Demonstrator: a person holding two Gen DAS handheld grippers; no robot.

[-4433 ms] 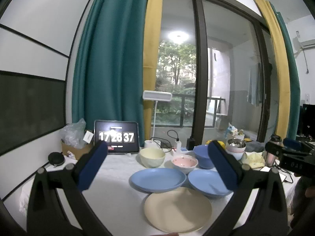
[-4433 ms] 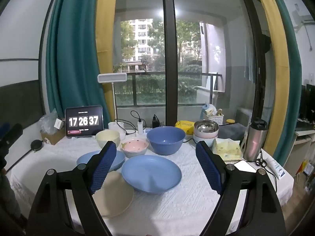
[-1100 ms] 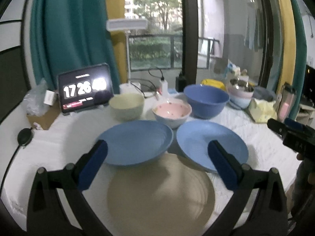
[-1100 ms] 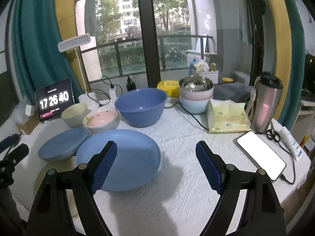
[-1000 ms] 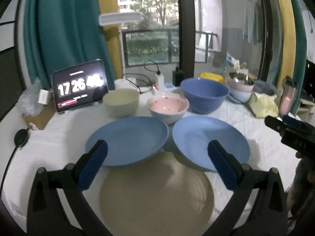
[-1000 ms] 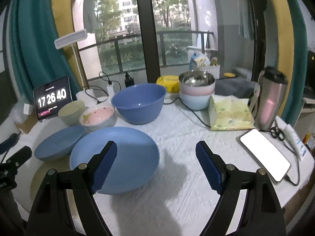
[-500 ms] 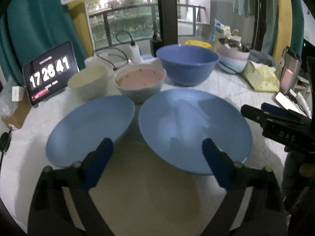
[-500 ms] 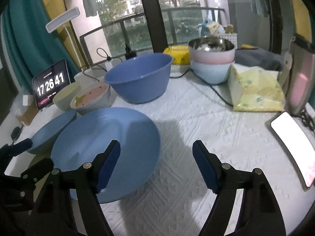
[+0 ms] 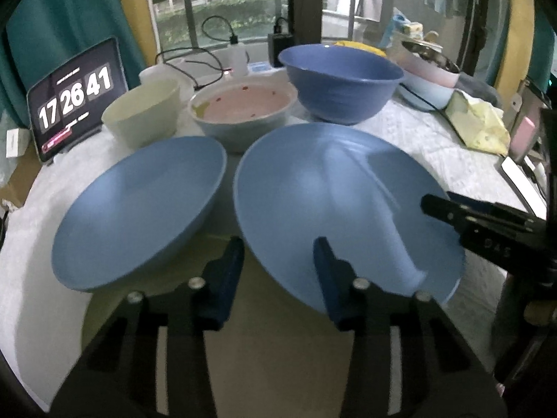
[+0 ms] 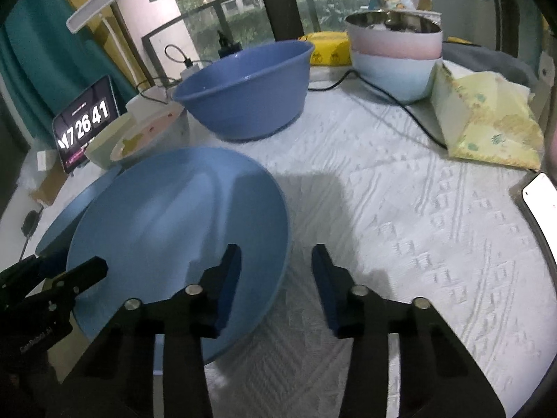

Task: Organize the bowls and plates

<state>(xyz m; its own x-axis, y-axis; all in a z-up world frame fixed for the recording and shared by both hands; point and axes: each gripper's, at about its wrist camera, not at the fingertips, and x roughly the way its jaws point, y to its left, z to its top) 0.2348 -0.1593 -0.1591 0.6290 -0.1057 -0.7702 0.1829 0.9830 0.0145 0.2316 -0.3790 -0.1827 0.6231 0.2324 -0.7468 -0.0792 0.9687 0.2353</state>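
Observation:
A large blue plate (image 9: 341, 188) (image 10: 181, 230) lies in front of both grippers. My left gripper (image 9: 278, 275) is half closed, its jaws straddling the plate's near left rim. My right gripper (image 10: 276, 278) is half closed, its jaws straddling the plate's right rim. A second blue plate (image 9: 139, 209) lies to the left, a cream plate (image 9: 271, 327) lies under both. Behind stand a cream bowl (image 9: 146, 115), a pink bowl (image 9: 243, 111) and a large blue bowl (image 9: 341, 80) (image 10: 243, 87).
A tablet clock (image 9: 76, 94) stands at the back left. Stacked pink and pale blue bowls (image 10: 397, 52), a yellow tissue pack (image 10: 487, 122) and a phone (image 10: 543, 198) lie to the right. Cables run along the back of the white tablecloth (image 10: 417, 209).
Both grippers have moved down and in to the large blue plate, and their jaws have narrowed around its opposite rims.

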